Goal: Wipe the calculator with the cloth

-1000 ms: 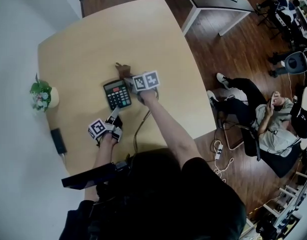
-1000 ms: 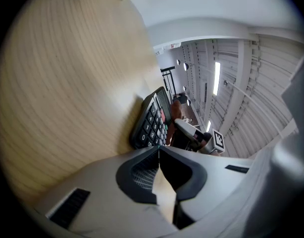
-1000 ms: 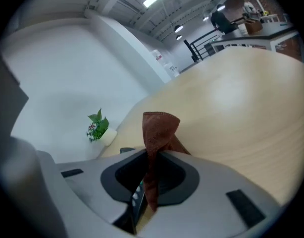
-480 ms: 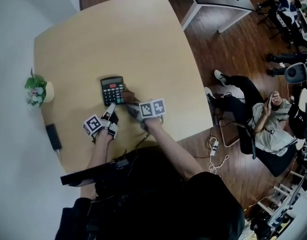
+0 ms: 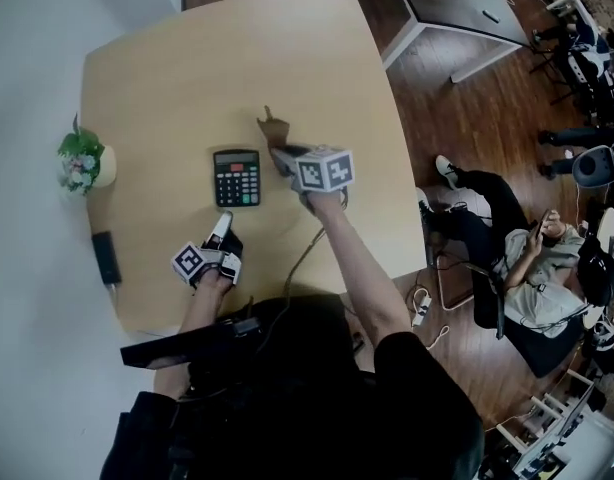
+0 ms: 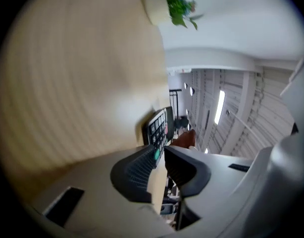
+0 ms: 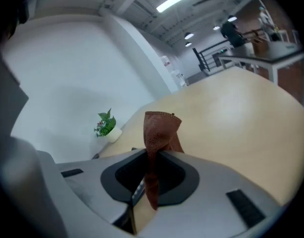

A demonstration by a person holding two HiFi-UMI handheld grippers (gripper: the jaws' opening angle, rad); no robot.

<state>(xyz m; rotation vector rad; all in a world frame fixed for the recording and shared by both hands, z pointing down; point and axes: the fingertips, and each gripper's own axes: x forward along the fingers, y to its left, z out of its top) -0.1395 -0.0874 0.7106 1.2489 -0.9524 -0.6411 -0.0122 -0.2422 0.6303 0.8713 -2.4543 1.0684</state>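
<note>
**Fingers.** The right gripper (image 5: 280, 154) has its fingers closed tight on the brown cloth (image 7: 161, 127). The cloth is pinched partway along. Its upper part stands above the fingertips in a loose fold, and a short tail hangs below the pads. The left gripper (image 6: 159, 158) has just been opening its fingers. They now stand a narrow gap apart with nothing between them. The calculator (image 5: 237, 177) shows beyond the tips, untouched.

**Hand pose.** The right arm reaches forward over the worktop (image 5: 187, 78). Its gripper is held above the surface and tipped somewhat downward. It points away from the person and sits just to the right of the calculator, not over it. The left hand is nearer the person and low over the worktop. Its gripper points at the calculator's near edge, close to it but apart.

**Surroundings.**
- The worktop is light wood with rounded corners. The calculator lies flat on it near the middle, keys up.
- A seated person (image 5: 527, 238) is on the wooden floor to the right, well apart from the worktop.
- A small potted plant (image 5: 82, 163) stands at the worktop's left edge by the white wall.
- A dark flat object (image 5: 105, 258) lies on the same edge, nearer the person. It may be a phone or remote but is too small to confirm.
- A thin cable (image 5: 299, 256) trails back under the right arm.
</note>
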